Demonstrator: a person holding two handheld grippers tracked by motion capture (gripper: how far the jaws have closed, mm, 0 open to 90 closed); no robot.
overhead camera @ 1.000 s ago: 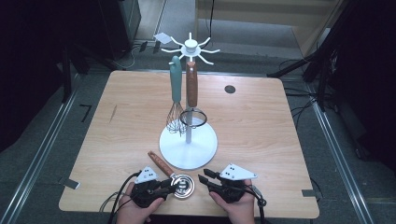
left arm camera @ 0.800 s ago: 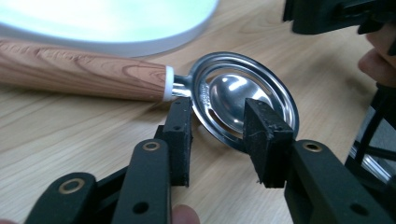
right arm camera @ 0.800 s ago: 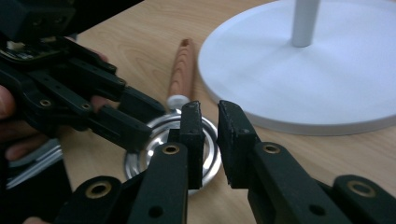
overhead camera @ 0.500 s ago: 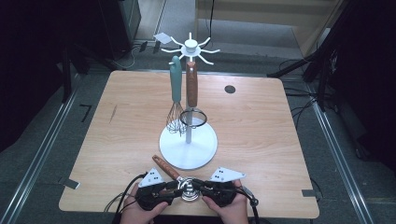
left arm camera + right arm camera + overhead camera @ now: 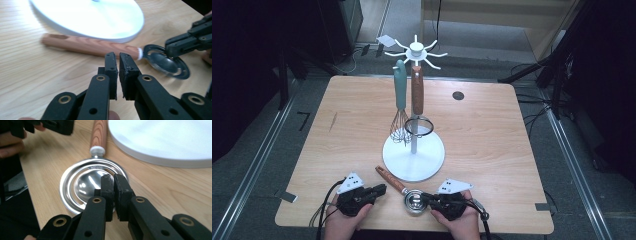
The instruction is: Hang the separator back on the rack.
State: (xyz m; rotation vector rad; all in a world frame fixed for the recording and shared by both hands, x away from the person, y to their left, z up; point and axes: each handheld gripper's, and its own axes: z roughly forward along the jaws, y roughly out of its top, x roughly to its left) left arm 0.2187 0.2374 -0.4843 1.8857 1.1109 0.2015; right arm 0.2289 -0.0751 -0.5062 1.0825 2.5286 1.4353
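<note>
The left gripper (image 5: 379, 189) has just been closing and now sits pinched together on nothing, just beside the wooden handle (image 5: 390, 180). The egg separator (image 5: 413, 201) lies flat on the table (image 5: 492, 150) near the white stand (image 5: 414, 157). The right gripper (image 5: 428, 198) is clamped tight, its tips over the separator's metal bowl.

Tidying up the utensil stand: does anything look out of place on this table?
Yes. One wooden-handled utensil with a round metal head lies flat on the table by the white stand's base, while the whisk and another wooden-handled utensil hang from the stand. The right gripper is shut at its metal head.
</note>
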